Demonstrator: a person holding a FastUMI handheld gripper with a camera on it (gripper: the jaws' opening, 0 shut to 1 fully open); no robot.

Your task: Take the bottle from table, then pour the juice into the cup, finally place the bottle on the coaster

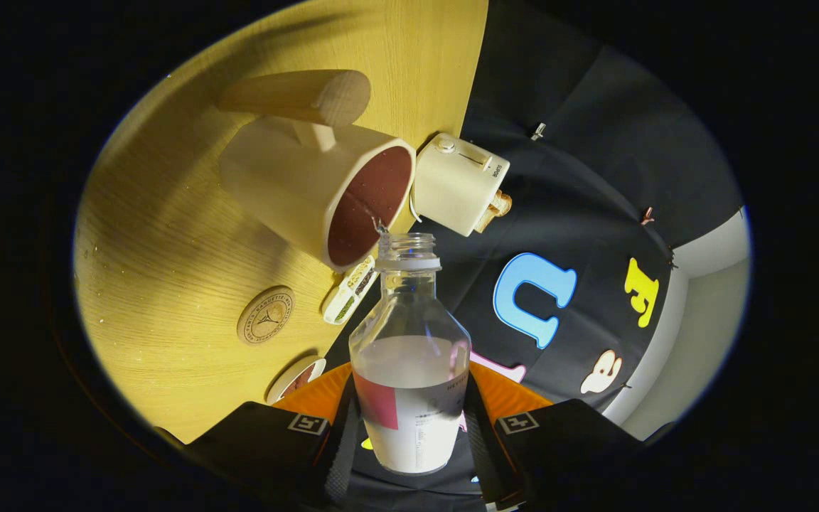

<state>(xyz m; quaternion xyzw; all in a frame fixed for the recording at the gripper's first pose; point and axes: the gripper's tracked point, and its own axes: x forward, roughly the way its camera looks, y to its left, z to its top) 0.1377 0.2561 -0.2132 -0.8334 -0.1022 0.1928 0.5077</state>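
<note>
Right now the gripper (409,427) has its two fingers pressed on either side of the bottle (409,355), pinching its lower body between them. That bottle is clear plastic with rounded shoulders, a short threaded neck and an uncapped mouth; a pale, cloudy liquid fills its lower part, and a wrap label with a red patch beside a dark band circles the base, its small print too fine to read. A thin thread of liquid leaves the mouth and falls into the cup (324,188), which sits just beyond the bottle's neck. This cup is a cream mug with a dark reddish-brown inside and a thick wooden handle (296,96) on its side. It rests on the light wooden table (161,270). Near the cup lies a round cork-coloured coaster (266,315) stamped with a circular emblem and ringed lettering, not legible. Beside the cup stands a small cream toaster (456,185) with slices of bread in it and a short brand word on its side that I cannot make out. A narrow white tray (349,290) of small dark and green bits lies between coaster and bottle.
</note>
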